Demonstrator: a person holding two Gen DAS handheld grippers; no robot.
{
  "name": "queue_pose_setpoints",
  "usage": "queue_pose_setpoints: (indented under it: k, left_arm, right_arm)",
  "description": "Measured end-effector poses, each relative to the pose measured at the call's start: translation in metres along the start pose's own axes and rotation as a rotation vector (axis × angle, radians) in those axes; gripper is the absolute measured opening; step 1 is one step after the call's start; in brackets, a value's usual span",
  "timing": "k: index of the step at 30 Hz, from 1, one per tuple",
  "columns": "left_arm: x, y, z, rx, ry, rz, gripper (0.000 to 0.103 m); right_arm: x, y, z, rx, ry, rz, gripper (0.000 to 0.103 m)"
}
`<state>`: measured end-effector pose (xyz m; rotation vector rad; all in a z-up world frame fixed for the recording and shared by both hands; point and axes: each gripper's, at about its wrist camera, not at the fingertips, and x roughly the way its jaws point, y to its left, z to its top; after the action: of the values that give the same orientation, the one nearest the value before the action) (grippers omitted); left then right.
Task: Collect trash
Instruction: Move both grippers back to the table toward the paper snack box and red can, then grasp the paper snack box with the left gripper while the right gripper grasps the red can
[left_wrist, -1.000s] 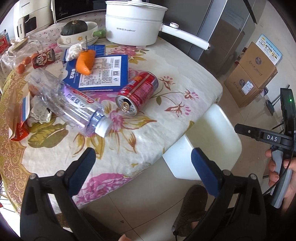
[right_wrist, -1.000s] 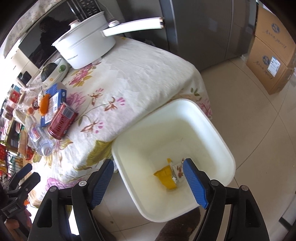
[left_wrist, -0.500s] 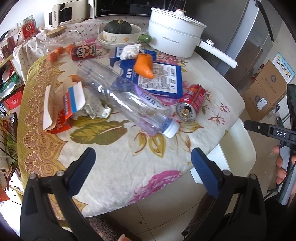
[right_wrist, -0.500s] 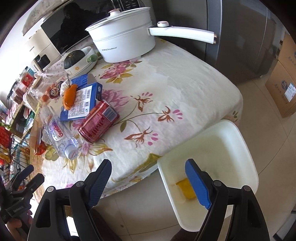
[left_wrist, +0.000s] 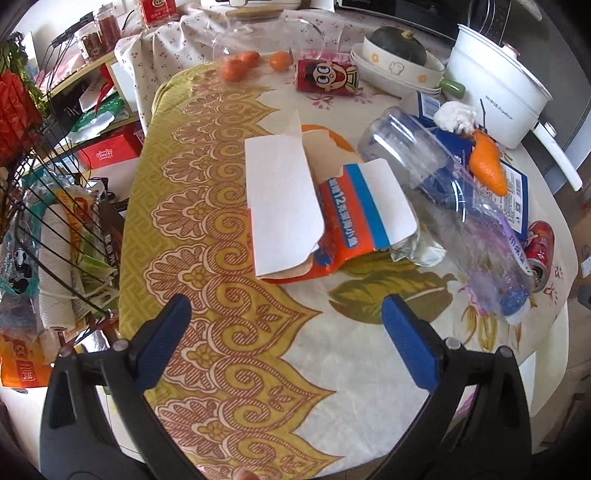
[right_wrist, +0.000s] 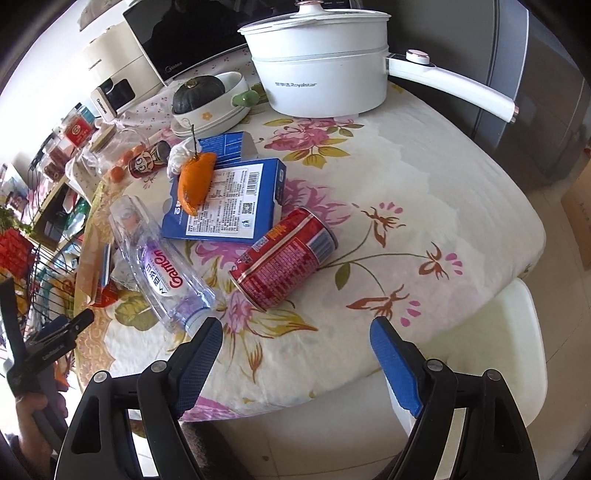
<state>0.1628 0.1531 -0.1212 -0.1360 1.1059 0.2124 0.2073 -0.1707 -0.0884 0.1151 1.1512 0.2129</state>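
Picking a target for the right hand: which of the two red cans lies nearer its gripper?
The big red can, on its side just ahead of the right hand-held gripper; the cartoon-face can lies far back by the jar.

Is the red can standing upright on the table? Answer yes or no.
No, the red can lies on its side on the flowered tablecloth, its open end facing the right claw.

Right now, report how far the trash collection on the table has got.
Nothing looks done from these views: the white bin's inside is hidden by the table edge. In hand: nothing; the left tool and right tool are both open and empty above the cloth. Left: the red can, clear bottle, blue box, orange peel and torn orange carton all lie on the table.
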Motion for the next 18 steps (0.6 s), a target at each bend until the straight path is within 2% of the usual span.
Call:
queue_pose_setpoints:
  k: [7,15,18]
  left_arm:
    - [0.027,-0.015,0.011,0.123,-0.066,0.055,0.1]
    - [0.031,-0.008,0.02,0.121,-0.086,-0.044,0.057]
    - [0.028,-0.004,0.019,0.096,-0.086,-0.057,0.052]
  right_arm:
    - [0.01,0.006,0.007,-0.013,0.014,-0.007,0.084]
    - [0.016,0.005,0.011,-0.009,0.016,-0.024,0.084]
    - [0.017,0.009,0.011,-0.013,0.014,-0.019,0.083]
